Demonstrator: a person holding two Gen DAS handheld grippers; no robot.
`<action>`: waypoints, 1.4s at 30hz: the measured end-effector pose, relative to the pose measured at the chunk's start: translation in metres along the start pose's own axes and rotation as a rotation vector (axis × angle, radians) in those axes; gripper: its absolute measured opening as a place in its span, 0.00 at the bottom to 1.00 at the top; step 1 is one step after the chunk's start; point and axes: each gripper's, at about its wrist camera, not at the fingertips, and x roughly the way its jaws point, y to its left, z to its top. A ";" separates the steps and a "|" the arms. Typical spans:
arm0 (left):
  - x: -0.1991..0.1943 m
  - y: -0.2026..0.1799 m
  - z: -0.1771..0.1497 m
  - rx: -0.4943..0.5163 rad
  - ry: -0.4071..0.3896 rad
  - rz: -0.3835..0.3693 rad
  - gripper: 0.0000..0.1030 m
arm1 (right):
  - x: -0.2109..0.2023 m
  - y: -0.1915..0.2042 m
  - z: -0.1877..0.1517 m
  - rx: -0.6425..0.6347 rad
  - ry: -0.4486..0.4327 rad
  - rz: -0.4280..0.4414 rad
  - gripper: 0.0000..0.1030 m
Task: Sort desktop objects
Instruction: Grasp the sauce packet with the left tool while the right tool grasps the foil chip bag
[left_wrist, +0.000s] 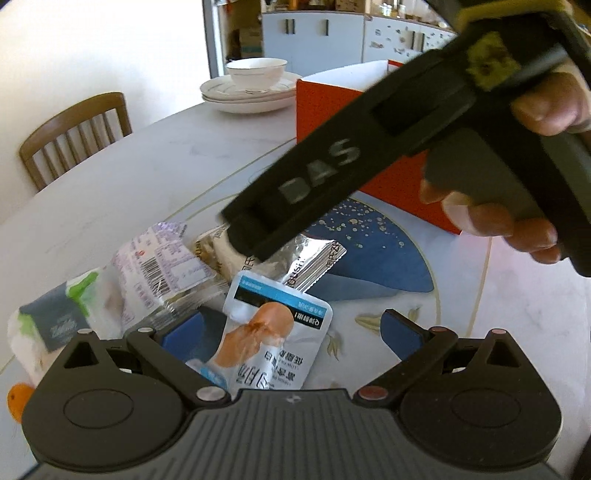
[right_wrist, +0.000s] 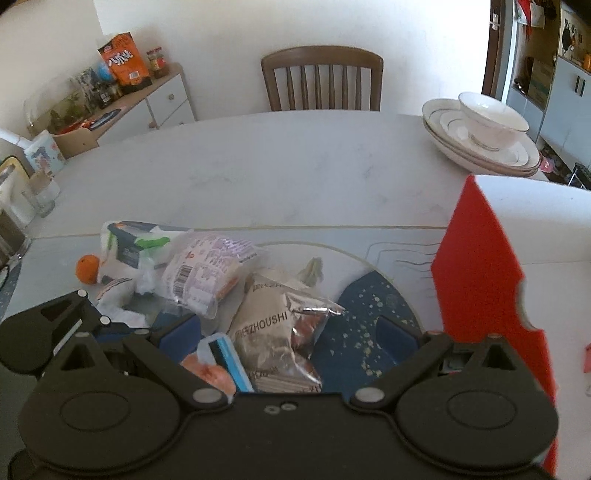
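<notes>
Overhead, both tools gape above a snack-strewn marble table.

Bare worktop lay open beyond the snack packets, while the red box walled off the right and stacked dishes crowded the far corner.

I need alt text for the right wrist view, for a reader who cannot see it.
The open right gripper hovers over a pile of snack packets, straddling a beige and silver packet on a white table. A red box stands to the right, stacked white dishes behind it.
</notes>
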 end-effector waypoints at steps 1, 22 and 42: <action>0.003 0.001 0.000 0.005 0.005 -0.006 0.99 | 0.004 0.000 0.001 0.006 0.005 0.001 0.98; 0.020 0.008 -0.013 -0.050 0.044 0.025 0.92 | 0.050 -0.005 0.004 0.064 0.095 0.015 0.94; 0.018 0.008 -0.004 -0.112 0.035 0.055 0.65 | 0.026 -0.024 -0.008 0.094 0.047 0.005 0.49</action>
